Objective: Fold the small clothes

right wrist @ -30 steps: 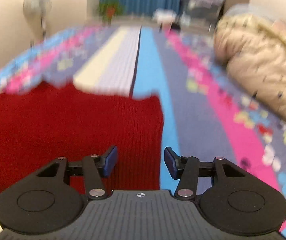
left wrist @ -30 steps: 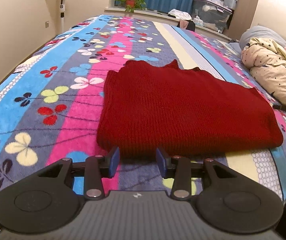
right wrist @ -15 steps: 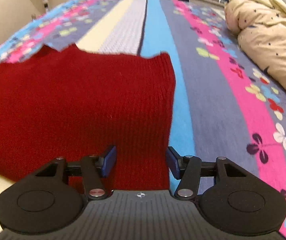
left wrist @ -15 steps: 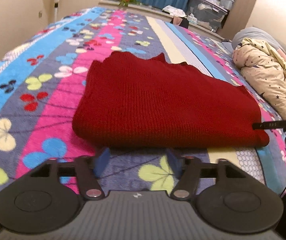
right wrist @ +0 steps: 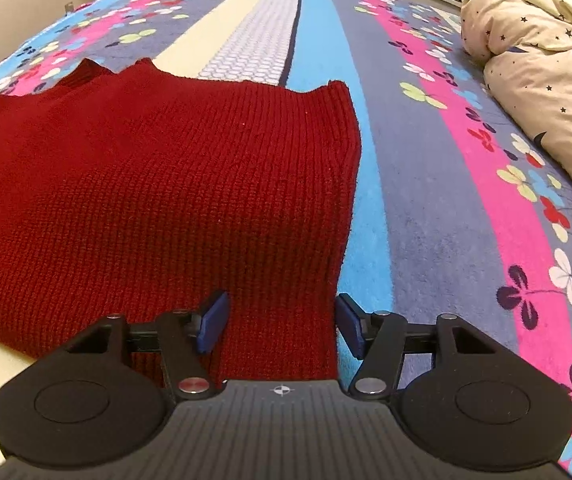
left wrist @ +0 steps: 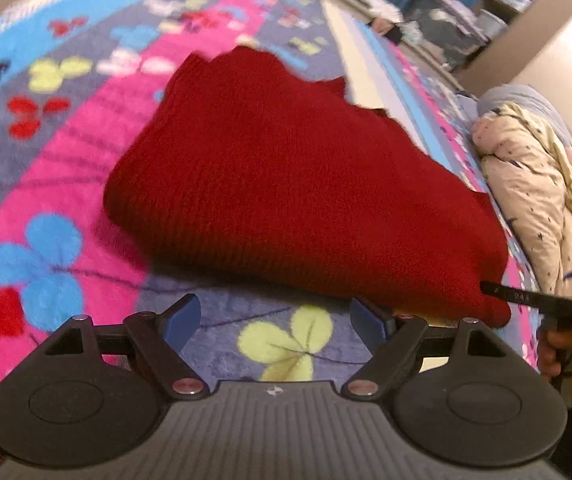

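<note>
A folded red knit sweater [left wrist: 286, 184] lies flat on the bed. My left gripper [left wrist: 274, 308] hovers over the bedspread just short of the sweater's near folded edge; its jaws are opening wide with nothing between them. The right gripper [right wrist: 282, 305] points down at the sweater's [right wrist: 146, 200] near right corner. Its jaws are opening, the red knit lies below and between them, and the pads do not press on it. In the left wrist view the right gripper's finger [left wrist: 525, 296] and the hand [left wrist: 569, 348] holding it show at the sweater's right corner.
The bedspread [left wrist: 46, 160] is striped with flower prints and also fills the right wrist view [right wrist: 445, 200]. A bunched cream duvet with stars [right wrist: 545, 80] lies on the right side of the bed [left wrist: 533, 184]. Storage boxes [left wrist: 445, 16] stand beyond the far end.
The left jaws spread much wider while that gripper sank toward the sweater's near edge and rolled. The right gripper dropped closer over the sweater's right corner, and its jaws widened a little.
</note>
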A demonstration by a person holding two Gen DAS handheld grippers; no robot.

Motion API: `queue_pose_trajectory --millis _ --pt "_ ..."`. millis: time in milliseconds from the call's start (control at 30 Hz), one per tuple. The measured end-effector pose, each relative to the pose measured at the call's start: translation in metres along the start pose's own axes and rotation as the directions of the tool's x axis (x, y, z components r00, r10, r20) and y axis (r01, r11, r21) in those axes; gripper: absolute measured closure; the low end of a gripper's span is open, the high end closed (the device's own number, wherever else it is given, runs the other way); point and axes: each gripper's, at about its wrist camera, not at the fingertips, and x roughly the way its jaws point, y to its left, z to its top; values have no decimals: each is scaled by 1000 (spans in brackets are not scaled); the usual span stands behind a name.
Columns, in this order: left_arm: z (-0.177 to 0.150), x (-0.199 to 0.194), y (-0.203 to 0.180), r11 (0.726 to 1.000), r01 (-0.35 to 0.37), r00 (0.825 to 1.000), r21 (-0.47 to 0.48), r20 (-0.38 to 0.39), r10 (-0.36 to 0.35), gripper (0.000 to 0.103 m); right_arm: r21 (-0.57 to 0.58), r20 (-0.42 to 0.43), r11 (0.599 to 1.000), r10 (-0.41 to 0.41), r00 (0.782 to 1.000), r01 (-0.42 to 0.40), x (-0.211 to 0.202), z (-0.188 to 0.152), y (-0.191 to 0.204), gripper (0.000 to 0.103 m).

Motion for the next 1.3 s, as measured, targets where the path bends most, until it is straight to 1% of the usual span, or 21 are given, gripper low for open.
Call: queue_pose_trajectory --millis 100,167,300,400,500,567,600,633,800,867,900,1000,1033,1067,1100,1133,1167,1200,1233,1267,1300 --pt "5 9 12 997 -12 1000 -72 -22 10 17 4 -8 1000 6 1000 -6 1 1 -2 41" --pt "8 11 18 994 0 1000 -111 -20 -2 17 12 -14 1000 12 1000 -12 2 1 -4 40" --pt "12 15 21 990 9 1000 -144 -10 -11 17 22 -26 1000 19 999 -18 5 3 -7 36" --pt "18 19 23 985 22 1000 -173 9 -21 17 26 -31 999 29 999 -28 7 4 -8 35" --pt "24 23 27 970 49 998 -236 39 -41 17 26 -33 999 40 999 -39 8 5 -11 35" --pt "29 28 30 955 67 997 -290 54 -53 14 25 -33 999 46 998 -45 7 5 -12 35" --pt "31 30 32 946 81 996 -314 64 -64 10 26 -33 999 49 998 -48 7 4 -12 35" --pt "32 32 32 939 93 995 -332 74 -72 8 27 -32 998 53 998 -52 7 4 -14 35" --pt "35 36 32 916 85 994 -393 101 -49 8 39 -35 996 77 996 -76 8 3 -20 34" --pt "33 36 35 892 90 992 -443 122 -39 8 40 -35 996 80 996 -79 8 4 -21 34" --pt "31 35 35 875 88 991 -476 131 -28 8 41 -36 996 81 996 -80 8 4 -21 34" --pt "29 30 35 830 68 989 -554 149 19 14 40 -36 996 82 996 -80 8 4 -20 34" --pt "29 29 33 826 66 987 -559 155 27 15 42 -37 996 83 996 -81 8 4 -20 34" --pt "31 26 29 842 78 985 -534 172 18 16 44 -37 996 84 996 -83 8 4 -21 34" --pt "34 24 22 873 94 981 -479 192 0 16 43 -36 996 84 996 -83 8 4 -21 34" --pt "36 22 13 909 91 979 -407 205 -6 16 41 -35 996 84 996 -82 8 4 -20 34" --pt "37 21 4 945 71 978 -321 210 -2 16 38 -34 996 83 996 -81 7 4 -20 34" --pt "37 22 0 964 47 979 -262 203 8 16 36 -33 996 82 996 -81 7 4 -20 34" --pt "35 27 3 963 31 983 -268 182 19 16 35 -33 996 83 996 -82 7 4 -20 34" --pt "31 32 14 942 21 988 -334 154 32 17 34 -34 996 84 996 -83 7 4 -20 34" --pt "24 33 27 905 46 986 -422 162 26 23 34 -34 996 86 996 -85 8 5 -21 34"
